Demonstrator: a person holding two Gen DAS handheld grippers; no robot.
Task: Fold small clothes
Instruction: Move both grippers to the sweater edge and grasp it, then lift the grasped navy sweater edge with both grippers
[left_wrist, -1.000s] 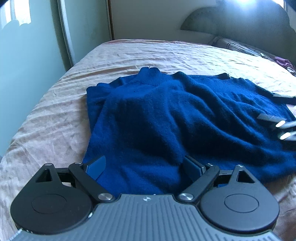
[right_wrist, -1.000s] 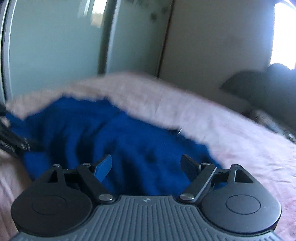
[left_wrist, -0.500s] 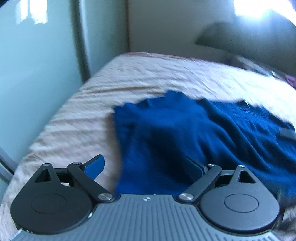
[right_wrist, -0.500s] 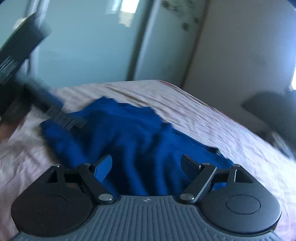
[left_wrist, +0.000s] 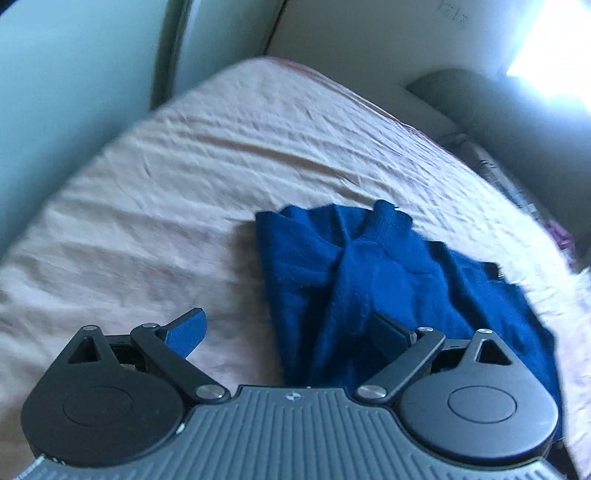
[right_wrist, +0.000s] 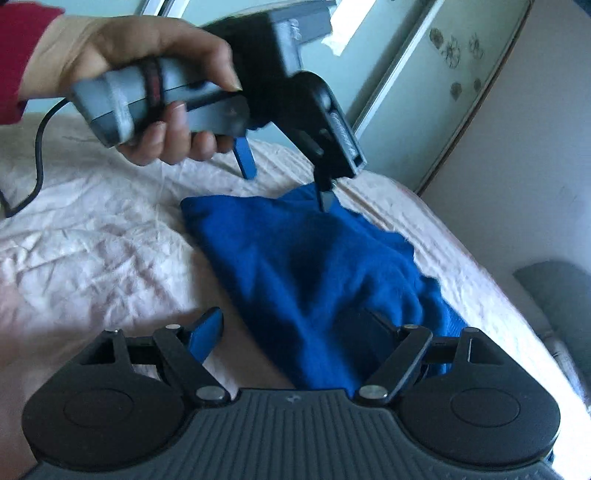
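Note:
A dark blue sweater (left_wrist: 373, 280) lies bunched on the pink bed sheet (left_wrist: 177, 206). In the left wrist view my left gripper (left_wrist: 288, 330) is open, low over the sweater's left edge, with one finger over the sheet and the other over the knit. The right wrist view shows the sweater (right_wrist: 306, 266) running away from my right gripper (right_wrist: 291, 328), which is open just above its near end. Beyond it a hand (right_wrist: 147, 74) in a red sleeve holds the left gripper (right_wrist: 286, 189), open over the sweater's far edge. Neither gripper grips cloth.
Pale green wardrobe doors (left_wrist: 74, 74) stand beyond the bed's left side. A grey headboard (left_wrist: 517, 122) rises at the far right, with patterned bedding (left_wrist: 517, 184) below it. A black cable (right_wrist: 37, 147) hangs from the left gripper's handle over the sheet (right_wrist: 92, 240).
Both cameras swung sideways and rolled. The sweater slid right in the left wrist view. The hand-held left gripper came fully into the right wrist view, above the sweater's far edge.

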